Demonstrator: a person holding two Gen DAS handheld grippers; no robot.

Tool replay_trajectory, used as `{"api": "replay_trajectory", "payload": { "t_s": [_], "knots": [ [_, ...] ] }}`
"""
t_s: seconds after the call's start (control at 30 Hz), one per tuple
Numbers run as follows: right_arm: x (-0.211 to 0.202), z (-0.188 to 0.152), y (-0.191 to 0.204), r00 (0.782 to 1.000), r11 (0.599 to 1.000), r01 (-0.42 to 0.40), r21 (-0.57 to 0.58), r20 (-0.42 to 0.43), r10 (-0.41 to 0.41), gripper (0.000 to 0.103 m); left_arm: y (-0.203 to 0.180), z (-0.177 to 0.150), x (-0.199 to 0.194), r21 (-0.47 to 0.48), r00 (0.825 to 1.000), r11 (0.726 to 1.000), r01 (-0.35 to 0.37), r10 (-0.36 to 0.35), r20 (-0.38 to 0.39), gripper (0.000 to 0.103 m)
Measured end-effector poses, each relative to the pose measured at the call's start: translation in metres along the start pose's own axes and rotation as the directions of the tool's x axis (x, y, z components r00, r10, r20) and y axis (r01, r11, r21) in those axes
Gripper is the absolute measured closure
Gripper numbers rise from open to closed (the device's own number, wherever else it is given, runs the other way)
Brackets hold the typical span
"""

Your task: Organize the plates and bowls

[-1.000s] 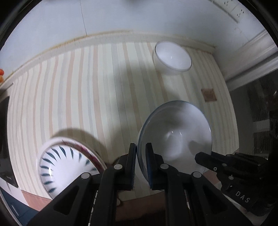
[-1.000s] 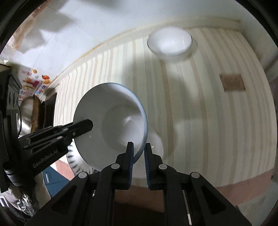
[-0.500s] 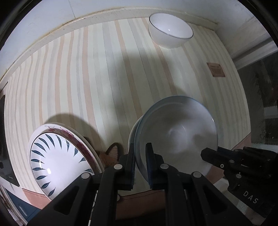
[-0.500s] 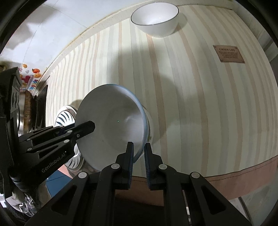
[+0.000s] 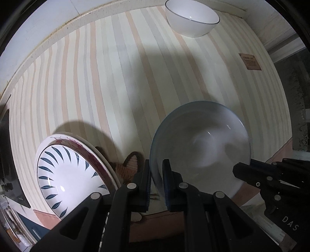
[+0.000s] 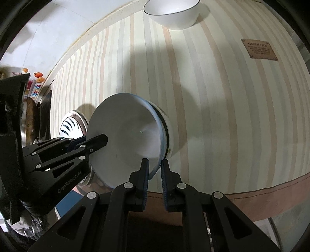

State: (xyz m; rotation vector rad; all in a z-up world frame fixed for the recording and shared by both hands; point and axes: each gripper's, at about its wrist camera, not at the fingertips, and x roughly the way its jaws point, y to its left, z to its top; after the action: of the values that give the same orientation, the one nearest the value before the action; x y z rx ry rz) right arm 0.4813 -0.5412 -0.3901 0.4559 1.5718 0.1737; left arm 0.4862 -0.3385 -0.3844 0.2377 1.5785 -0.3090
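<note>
Plates (image 5: 69, 174): stacked at your left on the striped cloth (image 5: 108, 77), blue leaf print on top.
Left claw (image 5: 156, 174): yours, pinching the near-left rim of the blue-edged bowl (image 5: 201, 147).
Right claw (image 6: 155, 172): yours, clamped on that bowl's opposite rim.
Bowl position: tilted, low over the counter, beside the plates.
White bowl (image 5: 191, 18): far edge, right, well apart.

Light falls from above and is moderate, leaving the striped cream tablecloth (image 5: 108, 81) evenly lit, with soft grey shadows across its middle. Small glints mark the white dark-rimmed bowl (image 5: 191, 21) far off and the blue-leaf patterned plate (image 5: 65, 180) near left. Fisheye bending curves the stripes; corners go black, and the margins blur slightly.
</note>
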Motion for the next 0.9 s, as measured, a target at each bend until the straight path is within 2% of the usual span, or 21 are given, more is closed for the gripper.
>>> {"api": "replay_trajectory", "payload": {
  "t_s": [0.23, 0.4, 0.47, 0.53, 0.57, 0.73, 0.9],
  "knots": [
    [0.001, 0.003, -0.007, 0.998, 0.999, -0.039, 0.016, -0.043, 0.039, 0.089, 0.001, -0.002, -0.001, -0.006, 1.0, 1.0, 0.02, -0.021, -0.016, 0.093],
    [-0.022, 0.011, -0.018, 0.995, 0.995, -0.095, 0.028, -0.03, 0.096, 0.088, 0.018, 0.0, -0.036, -0.028, 0.999, 0.999, 0.039, -0.038, 0.027, 0.093],
    [-0.035, 0.019, -0.024, 0.995, 0.994, -0.104, 0.04, -0.003, 0.104, 0.082, 0.024, 0.012, -0.05, -0.055, 0.996, 0.996, 0.073, -0.07, 0.047, 0.091],
    [-0.05, 0.037, -0.034, 0.992, 0.991, -0.119, 0.064, 0.039, 0.117, 0.067, 0.028, 0.033, -0.06, -0.085, 0.992, 0.991, 0.105, -0.099, 0.076, 0.085],
    [-0.058, 0.048, -0.04, 0.99, 0.989, -0.13, 0.076, 0.07, 0.125, 0.065, 0.031, 0.047, -0.062, -0.094, 0.99, 0.989, 0.112, -0.103, 0.092, 0.081],
    [-0.082, 0.11, -0.062, 0.973, 0.984, -0.142, 0.104, 0.2, 0.119, 0.064, 0.034, 0.116, -0.061, -0.145, 0.982, 0.979, 0.143, -0.122, 0.147, 0.08],
    [-0.079, 0.176, -0.083, 0.96, 0.981, -0.128, 0.143, 0.265, 0.087, 0.064, 0.027, 0.18, -0.041, -0.175, 0.982, 0.975, 0.137, -0.11, 0.155, 0.08]
  ]
}}
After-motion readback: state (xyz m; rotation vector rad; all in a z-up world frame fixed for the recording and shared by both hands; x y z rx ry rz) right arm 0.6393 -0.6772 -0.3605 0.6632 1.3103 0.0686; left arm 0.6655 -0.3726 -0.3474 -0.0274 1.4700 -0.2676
